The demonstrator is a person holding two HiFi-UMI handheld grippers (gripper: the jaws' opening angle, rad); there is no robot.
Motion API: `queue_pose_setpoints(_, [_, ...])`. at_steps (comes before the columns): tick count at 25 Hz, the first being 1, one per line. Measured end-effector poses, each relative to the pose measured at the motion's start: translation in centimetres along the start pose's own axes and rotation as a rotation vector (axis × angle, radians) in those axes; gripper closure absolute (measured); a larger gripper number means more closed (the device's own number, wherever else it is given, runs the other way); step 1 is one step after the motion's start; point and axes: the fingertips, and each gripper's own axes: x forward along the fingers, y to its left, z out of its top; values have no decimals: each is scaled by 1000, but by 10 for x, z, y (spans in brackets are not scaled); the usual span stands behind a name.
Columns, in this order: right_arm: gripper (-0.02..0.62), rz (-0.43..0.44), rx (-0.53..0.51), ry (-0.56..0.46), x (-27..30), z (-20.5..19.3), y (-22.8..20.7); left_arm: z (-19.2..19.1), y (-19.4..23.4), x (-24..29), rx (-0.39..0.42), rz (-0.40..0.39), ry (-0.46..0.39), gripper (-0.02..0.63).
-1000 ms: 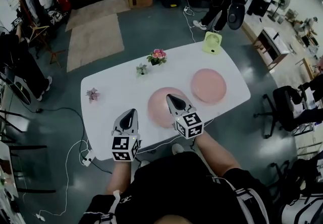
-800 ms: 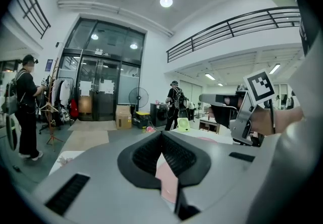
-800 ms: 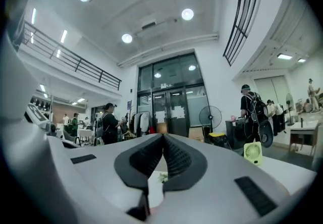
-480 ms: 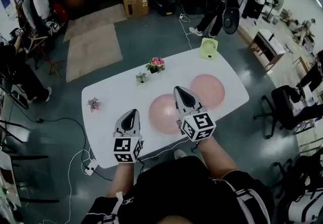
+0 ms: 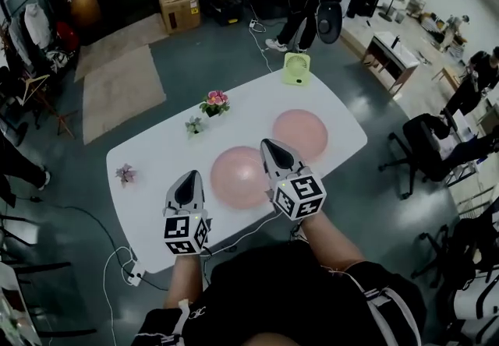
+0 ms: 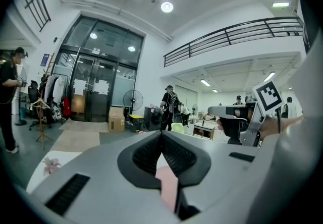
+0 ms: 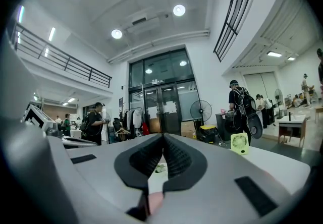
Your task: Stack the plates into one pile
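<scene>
Two pink plates lie apart on the white table (image 5: 156,157): the near plate (image 5: 238,177) in the middle, the far plate (image 5: 300,132) to its right. My right gripper (image 5: 270,148) hovers above the near plate's right edge, shut with nothing in it. My left gripper (image 5: 190,179) floats over the table just left of that plate, also shut and holding nothing. In the left gripper view the jaws (image 6: 162,135) meet, with a strip of the pink plate (image 6: 169,185) below them. The right gripper view shows closed jaws (image 7: 163,138) pointing level across the table.
A green desk fan (image 5: 296,69) stands at the table's far edge. Small flower pots (image 5: 215,100) (image 5: 195,125) sit behind the plates, another flower (image 5: 125,174) at the left. Office chairs (image 5: 425,151) stand to the right, people at the back, a power strip (image 5: 132,274) on the floor.
Both grippers have lifted away from the table, the right one more, from over the near plate toward its right edge. Both stayed shut. The plates have not moved on the table.
</scene>
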Motion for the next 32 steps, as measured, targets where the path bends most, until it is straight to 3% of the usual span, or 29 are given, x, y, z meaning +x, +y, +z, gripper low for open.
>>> queue_pose_setpoints(3, [580,-5,-11,-2,-13,-5,-48,-8,-37,26,-15,14,-12,592])
queue_pose_setpoints(6, [580,8,-43,-8,-28,-7,-117,-9,-90,69,23,54,-22,592])
queue_pose_setpoints(11, [580,102,-78,20,-42,30,-249,12,-208,159,-37,129,-25,592])
queue_pose_setpoints(15, [580,141,-59,45,-41,50,-318,18,-272,200,-37,146,34,592])
queue_pose_setpoints(18, [580,156,-9,46,-42,48,-341,29,-285,211,-14,165,33,592])
queue_pose_setpoints(23, [580,199,-21,67,-46,38,-354,34,-301,216,13,215,21,592])
queue_pose_setpoints(32, [574,247,-47,47,-62,31,-353,8,-323,206,9,238,61,592])
